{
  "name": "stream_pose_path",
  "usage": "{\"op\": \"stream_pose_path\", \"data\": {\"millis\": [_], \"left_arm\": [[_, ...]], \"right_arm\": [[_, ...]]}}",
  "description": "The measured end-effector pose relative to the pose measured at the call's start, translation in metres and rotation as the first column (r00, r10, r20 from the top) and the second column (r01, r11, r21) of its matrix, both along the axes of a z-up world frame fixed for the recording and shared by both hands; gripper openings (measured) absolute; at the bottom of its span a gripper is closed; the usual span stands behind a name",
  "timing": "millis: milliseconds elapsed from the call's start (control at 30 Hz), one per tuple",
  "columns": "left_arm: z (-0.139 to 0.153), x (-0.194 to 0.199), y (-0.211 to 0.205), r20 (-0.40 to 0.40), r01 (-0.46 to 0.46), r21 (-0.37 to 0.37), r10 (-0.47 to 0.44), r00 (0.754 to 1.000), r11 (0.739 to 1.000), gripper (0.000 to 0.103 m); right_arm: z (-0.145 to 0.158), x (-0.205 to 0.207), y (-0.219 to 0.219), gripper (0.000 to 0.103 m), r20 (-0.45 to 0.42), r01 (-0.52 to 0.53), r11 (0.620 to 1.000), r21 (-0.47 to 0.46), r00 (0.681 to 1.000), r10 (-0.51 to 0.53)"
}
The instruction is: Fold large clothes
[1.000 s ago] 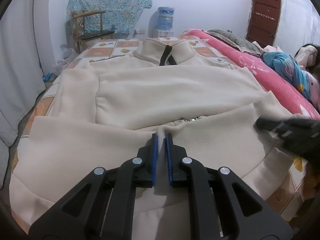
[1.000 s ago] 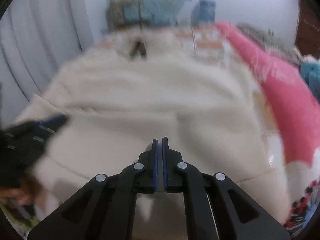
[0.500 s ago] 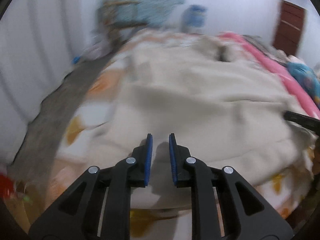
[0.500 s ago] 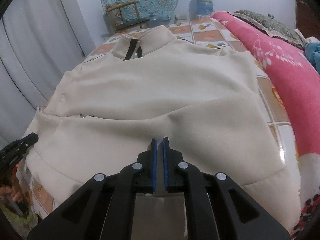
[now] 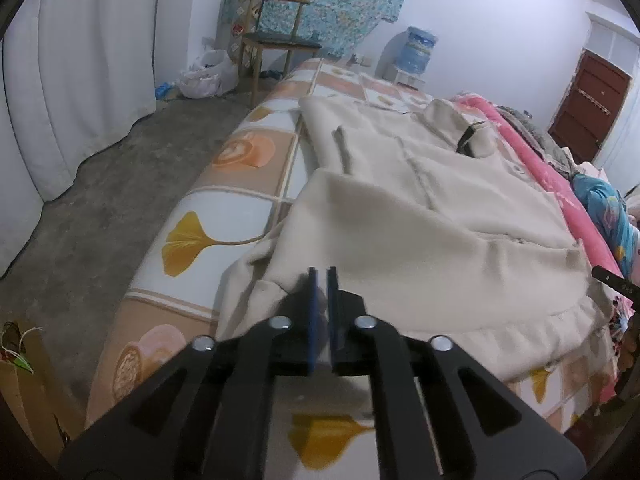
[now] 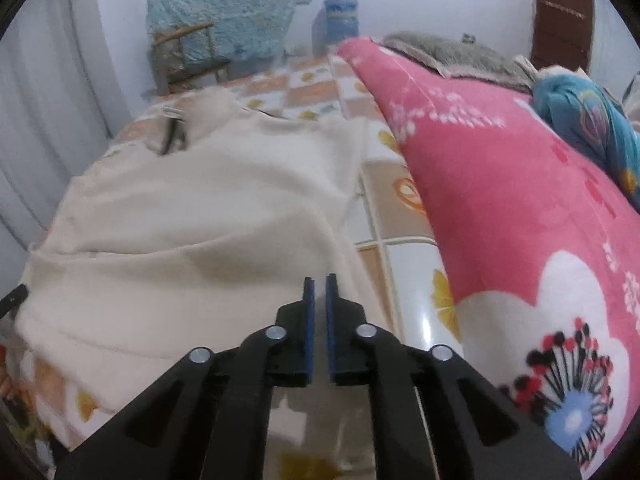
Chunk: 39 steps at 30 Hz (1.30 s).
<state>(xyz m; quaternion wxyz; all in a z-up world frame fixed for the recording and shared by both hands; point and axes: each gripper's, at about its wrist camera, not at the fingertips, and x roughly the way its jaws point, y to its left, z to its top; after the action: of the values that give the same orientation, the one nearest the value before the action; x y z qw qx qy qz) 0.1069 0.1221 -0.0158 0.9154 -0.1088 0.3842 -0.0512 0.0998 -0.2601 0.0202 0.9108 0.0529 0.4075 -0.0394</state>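
The big cream coat lies flat on the bed, with its bottom edge near the front of the bed and its collar at the far end. The left claw sits at the coat's left bottom corner. Its jaws have just been opening a bit; the gap is thin and nothing is in it. The right claw is over the coat's right bottom edge, and its jaws have just been opening too, thin and empty. I think each claw is getting ready to grab a corner. Next they must open more, bite the cloth, and lift the bottom toward the collar. I see no words or labels to read
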Motion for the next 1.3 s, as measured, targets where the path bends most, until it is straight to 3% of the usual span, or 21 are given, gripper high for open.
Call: {"op": "stream_pose_path", "data": {"millis": [67,133,200,267,333,400,500,667,800,833,933,1033,1133,1233,1300], "left_arm": [[0.011,-0.010,-0.013,0.037,0.062,-0.009,-0.062,0.997,0.998,0.019],[0.018,-0.016,-0.031,0.055,0.148,-0.021,-0.147,0.988,0.989,0.020],[0.023,-0.024,-0.063,0.079,0.262,-0.011,-0.260,0.962,0.965,0.027],[0.022,-0.028,-0.086,0.089,0.322,0.016,-0.322,0.943,0.947,0.033],[0.011,-0.027,-0.111,0.050,0.355,0.087,-0.360,0.932,0.931,0.042],[-0.009,-0.022,-0.125,-0.030,0.351,0.172,-0.351,0.936,0.921,0.045],[-0.010,-0.032,-0.130,-0.010,0.350,0.238,-0.358,0.934,0.906,0.045],[-0.009,-0.033,-0.112,-0.011,0.330,0.152,-0.332,0.943,0.932,0.052],[-0.008,-0.033,-0.108,-0.003,0.325,0.082,-0.325,0.946,0.942,0.061],[-0.009,-0.032,-0.108,-0.003,0.323,0.075,-0.324,0.946,0.943,0.061],[-0.004,-0.032,-0.107,-0.015,0.316,0.079,-0.316,0.949,0.945,0.064],[0.009,-0.036,-0.101,0.042,0.301,0.072,-0.305,0.952,0.951,0.073],[0.016,-0.034,-0.098,0.068,0.282,0.096,-0.288,0.955,0.955,0.080],[0.002,-0.017,-0.094,-0.004,0.221,0.122,-0.223,0.975,0.967,0.085],[-0.008,-0.009,-0.090,-0.040,0.194,0.111,-0.191,0.981,0.975,0.085]], "right_arm": [[0.005,-0.008,0.013,0.025,0.011,-0.049,0.998,0.040,0.999,0.049],[0.005,-0.017,0.041,0.029,0.011,-0.135,0.990,0.047,0.991,0.135],[0.000,-0.022,0.074,0.037,0.008,-0.227,0.973,0.038,0.974,0.227],[-0.006,-0.023,0.100,0.044,0.010,-0.286,0.958,0.012,0.958,0.286],[-0.014,-0.021,0.116,0.047,-0.011,-0.310,0.951,-0.020,0.951,0.310],[-0.031,-0.015,0.122,0.054,-0.073,-0.311,0.950,-0.037,0.949,0.308],[-0.033,-0.020,0.128,0.056,-0.091,-0.322,0.942,-0.090,0.945,0.314],[-0.008,-0.033,0.111,0.060,-0.013,-0.269,0.960,-0.080,0.963,0.269],[-0.035,-0.019,0.076,0.071,-0.090,-0.156,0.987,-0.030,0.984,0.153],[-0.037,-0.022,0.069,0.071,-0.059,-0.152,0.988,0.022,0.987,0.153],[-0.028,-0.025,0.071,0.071,-0.071,-0.135,0.991,0.013,0.988,0.135],[-0.016,-0.028,0.066,0.072,-0.024,-0.104,0.994,0.027,0.994,0.104],[-0.014,-0.028,0.054,0.080,0.002,-0.040,0.999,0.017,0.999,0.040],[-0.040,-0.012,0.042,0.086,-0.090,0.006,1.000,0.024,0.996,-0.004],[-0.040,-0.011,0.041,0.090,-0.059,0.010,1.000,0.020,0.998,-0.009]]}}
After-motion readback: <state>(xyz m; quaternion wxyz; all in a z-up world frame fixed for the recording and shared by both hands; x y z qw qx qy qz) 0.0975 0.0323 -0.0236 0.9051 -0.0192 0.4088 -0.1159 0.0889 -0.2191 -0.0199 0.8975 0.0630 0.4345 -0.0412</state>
